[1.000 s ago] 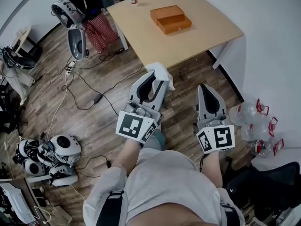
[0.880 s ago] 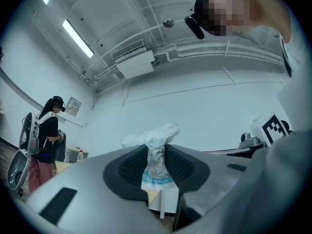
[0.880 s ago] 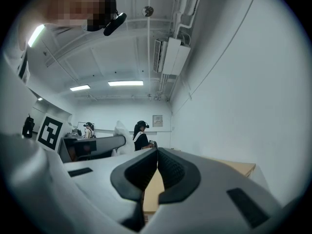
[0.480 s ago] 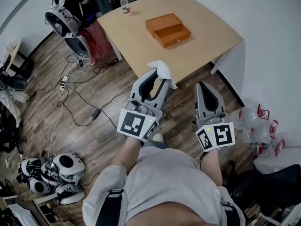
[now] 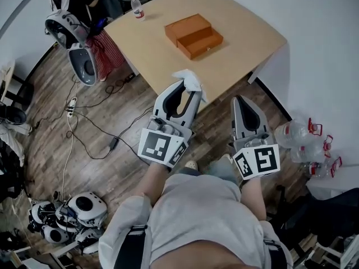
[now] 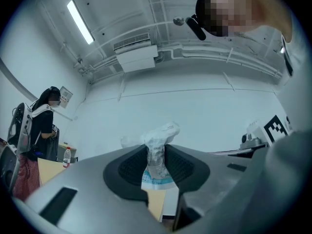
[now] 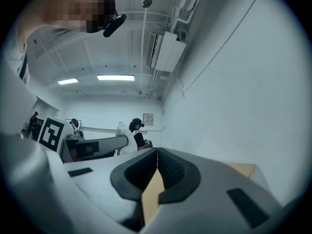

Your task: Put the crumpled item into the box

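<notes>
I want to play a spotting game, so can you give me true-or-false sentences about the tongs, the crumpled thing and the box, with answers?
1. The left tongs pinch the crumpled item. True.
2. The crumpled item lies inside the box. False: it is between the left tongs, short of the box.
3. The right tongs hold a bottle. False: they are shut with nothing between them.
4. A bottle stands on the table. True.

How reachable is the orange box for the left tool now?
Probably yes, with a stretch: the left tool, shut on the crumpled white wrapper, is at the wooden table's near edge, only bare tabletop before the orange box.
</notes>
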